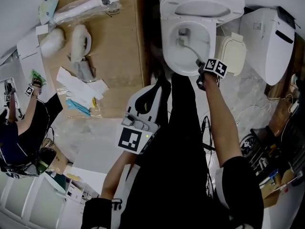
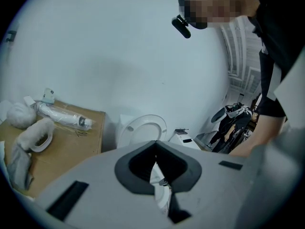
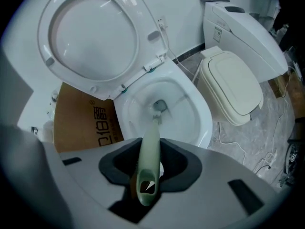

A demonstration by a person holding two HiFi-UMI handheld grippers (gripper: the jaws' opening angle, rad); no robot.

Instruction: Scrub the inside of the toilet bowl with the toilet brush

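The toilet bowl (image 3: 206, 116) lies straight ahead of the right tongs (image 3: 147, 165), which are clenched on the toilet brush (image 3: 150, 140). Its handle points forward and down, with the bristles at the drain. The left tongs (image 2: 155, 170), closed and empty, hang farther off.

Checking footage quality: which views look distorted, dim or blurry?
Head view: even light, sharp, toilet bowl bright white. Left gripper view: fisheye bend, dark corners, dim bluish cast. Right gripper view: same fisheye vignette, toilet brush handle soft near the lens.
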